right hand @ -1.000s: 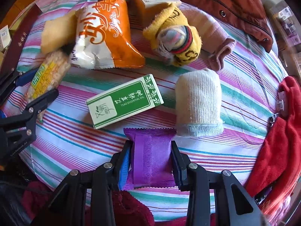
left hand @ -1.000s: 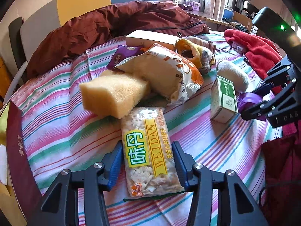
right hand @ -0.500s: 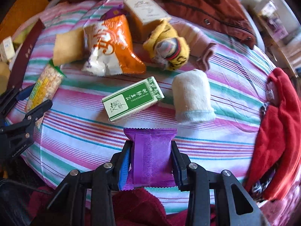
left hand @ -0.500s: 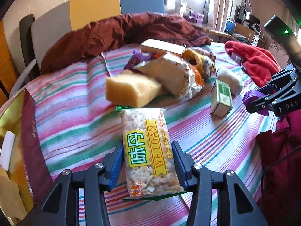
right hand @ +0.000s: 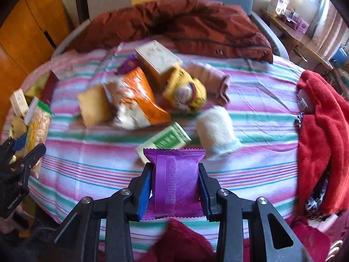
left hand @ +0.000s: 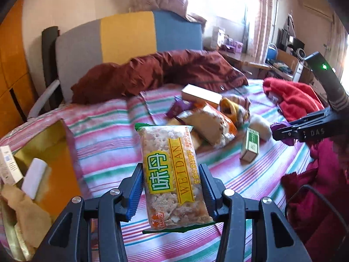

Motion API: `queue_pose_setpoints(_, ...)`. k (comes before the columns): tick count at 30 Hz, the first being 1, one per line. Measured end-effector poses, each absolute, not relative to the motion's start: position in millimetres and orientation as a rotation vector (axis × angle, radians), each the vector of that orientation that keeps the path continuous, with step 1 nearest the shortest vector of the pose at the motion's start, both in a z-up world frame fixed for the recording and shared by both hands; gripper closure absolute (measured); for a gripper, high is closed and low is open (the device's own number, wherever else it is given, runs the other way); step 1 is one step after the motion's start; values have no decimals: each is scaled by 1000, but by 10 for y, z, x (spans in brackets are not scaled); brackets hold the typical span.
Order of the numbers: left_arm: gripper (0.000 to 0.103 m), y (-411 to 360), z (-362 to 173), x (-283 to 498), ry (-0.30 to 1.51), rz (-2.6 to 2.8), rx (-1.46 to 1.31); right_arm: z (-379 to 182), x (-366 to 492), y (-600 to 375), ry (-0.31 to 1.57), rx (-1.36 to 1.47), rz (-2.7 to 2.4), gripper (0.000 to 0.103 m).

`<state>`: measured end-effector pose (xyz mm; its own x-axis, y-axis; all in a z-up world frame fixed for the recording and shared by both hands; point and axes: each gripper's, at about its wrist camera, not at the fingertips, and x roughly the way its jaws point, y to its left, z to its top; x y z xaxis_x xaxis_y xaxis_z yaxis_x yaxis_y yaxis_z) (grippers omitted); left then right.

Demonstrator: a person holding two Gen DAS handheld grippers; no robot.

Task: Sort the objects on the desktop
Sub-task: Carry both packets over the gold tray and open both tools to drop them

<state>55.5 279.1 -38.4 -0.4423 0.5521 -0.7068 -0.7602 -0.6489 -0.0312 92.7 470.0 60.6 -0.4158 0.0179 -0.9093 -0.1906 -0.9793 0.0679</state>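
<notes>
Left tongs (left hand: 172,187): closed on the cracker pack (left hand: 172,172), held above the bench (left hand: 104,144).
Right tongs (right hand: 174,187): closed on the purple packet (right hand: 175,181), held above the bench.
Done: some items are seen in the box (left hand: 54,152) at the left.
Left: chips bag (right hand: 135,100), sponge (right hand: 93,107), green box (right hand: 168,139), socks (right hand: 185,89) are not yet sorted.

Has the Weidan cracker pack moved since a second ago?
Yes. The Weidan cracker pack, gripped in the left claw, rose off the striped tablecloth, away from the sponge.

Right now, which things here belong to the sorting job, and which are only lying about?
For the job:
- cracker pack, in left gripper
- purple packet, in right gripper
- green box
- orange snack bag
- sponge
- white sock

Lying about:
- brown jacket
- red blanket
</notes>
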Motion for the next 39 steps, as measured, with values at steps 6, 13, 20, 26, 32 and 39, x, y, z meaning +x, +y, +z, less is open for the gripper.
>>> queue_pose_setpoints(6,54,2456,-233,356,297,2208,-915,516,525,4456,220,-1532,2720,64)
queue_pose_setpoints(13,54,1979,-194,100,202,2312,-963,619,123,3640,184,-1505,2935,64)
queue_pose_setpoints(20,54,1431,-275,-182,98,2424,-1034,575,-314,2779,112,-1585,3079,64)
queue_pose_setpoints(26,54,981,-348,-419,37,2521,-1080,548,-699,2292,87,-1626,3127,64)
queue_pose_setpoints(32,53,700,-366,-814,29,2611,-1100,511,-1191,1950,88,-1612,3094,62)
queue_pose_setpoints(39,50,486,-451,-1042,-5,2671,-1163,545,-1384,1675,23,-1537,3094,38)
